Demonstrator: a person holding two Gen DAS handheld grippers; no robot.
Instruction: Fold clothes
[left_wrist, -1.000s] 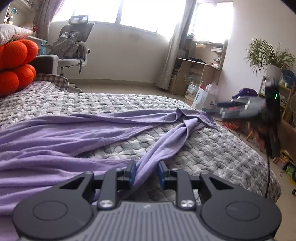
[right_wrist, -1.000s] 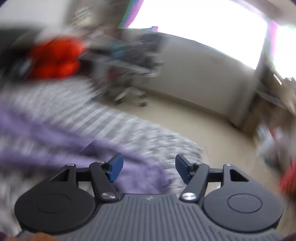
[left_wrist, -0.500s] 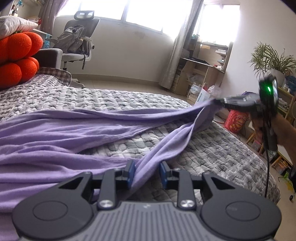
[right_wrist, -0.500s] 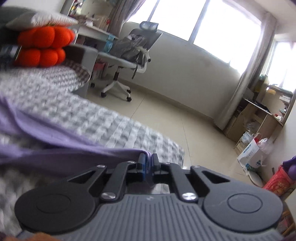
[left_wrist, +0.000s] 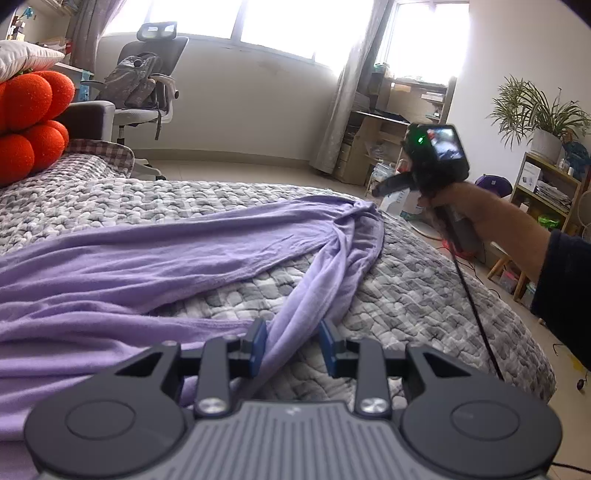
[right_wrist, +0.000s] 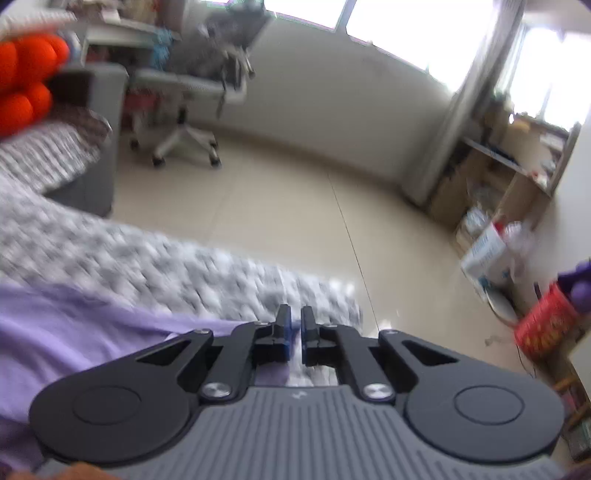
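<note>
A lilac garment (left_wrist: 155, 273) lies spread over the grey knitted bed cover (left_wrist: 424, 291). One twisted strip of it runs toward me and passes between the pads of my left gripper (left_wrist: 293, 349), which stand a little apart around the cloth. My right gripper (right_wrist: 294, 332) is nearly shut with nothing between its pads; it hangs above the far corner of the bed. In the left wrist view it (left_wrist: 380, 190) is lifted clear of the bunched end of the garment (left_wrist: 364, 214). The lilac cloth (right_wrist: 74, 332) lies below it.
An orange pumpkin cushion (left_wrist: 26, 122) sits at the bed's left end. An office chair (left_wrist: 147, 96) with a bag stands beyond the bed. Shelves (left_wrist: 384, 147), a white box (right_wrist: 487, 258), a red basket (right_wrist: 546, 325) and a potted plant (left_wrist: 543, 118) stand at right.
My right gripper had pinched the garment's far end and pulled it outward; now that end lies dropped on the bed and the gripper has lifted away. My left gripper's pads have opened slightly.
</note>
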